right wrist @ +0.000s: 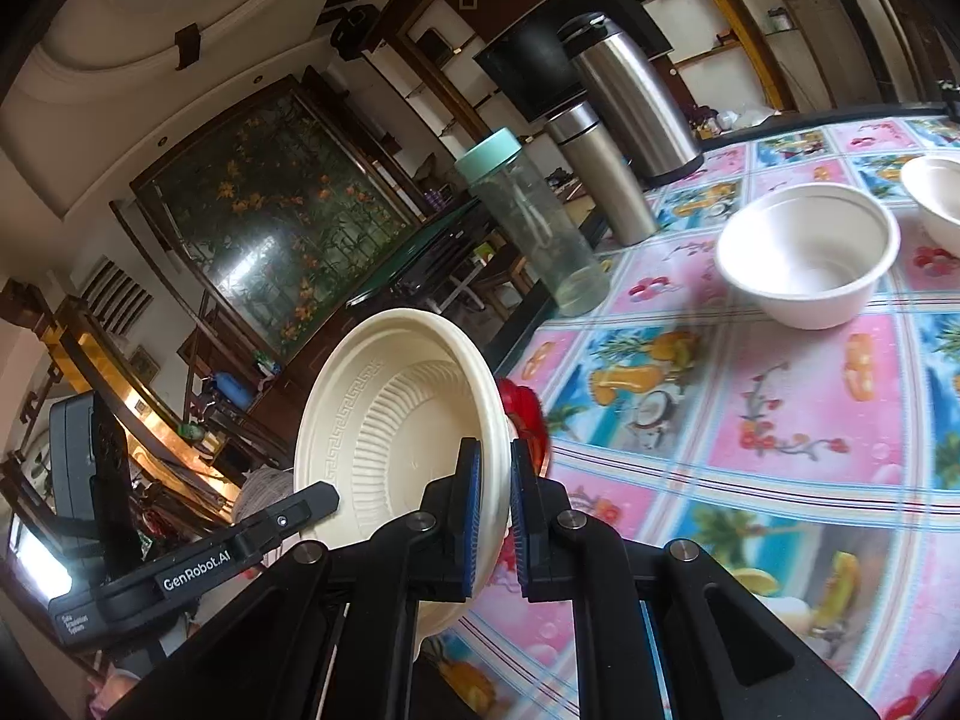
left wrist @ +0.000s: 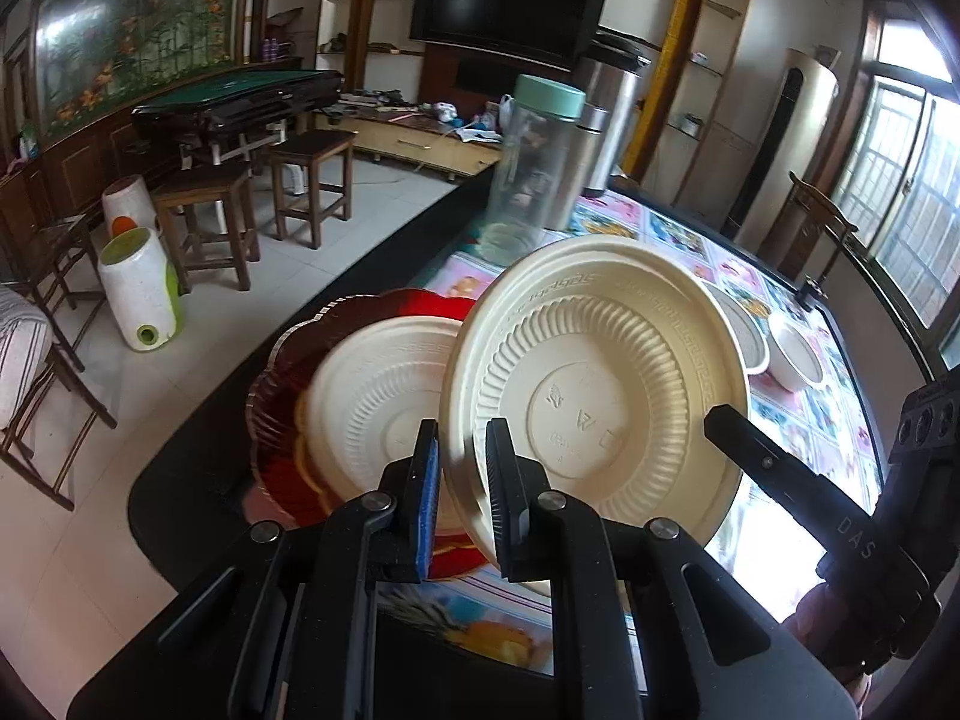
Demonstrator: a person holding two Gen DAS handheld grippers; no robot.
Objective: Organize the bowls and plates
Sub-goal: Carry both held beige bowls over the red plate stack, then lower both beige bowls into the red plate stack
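My left gripper [left wrist: 463, 426] is shut on the lower rim of a cream plate [left wrist: 600, 384], held tilted with its ribbed underside facing the left wrist camera. My right gripper [right wrist: 495, 447] is shut on the same cream plate [right wrist: 396, 420] at another part of the rim, its inside facing the right wrist camera. A second cream plate [left wrist: 372, 396] lies on a red scalloped plate [left wrist: 276, 414] near the table's left edge. Two white bowls [right wrist: 807, 258] [right wrist: 936, 198] stand upright farther along the table.
A clear bottle with a green lid [left wrist: 534, 168], a steel flask [right wrist: 600, 174] and a steel thermos jug [right wrist: 630, 96] stand at the table's far left end. A flowered tablecloth [right wrist: 780, 408] covers the table. The table's dark edge [left wrist: 198, 480] drops to the floor on the left.
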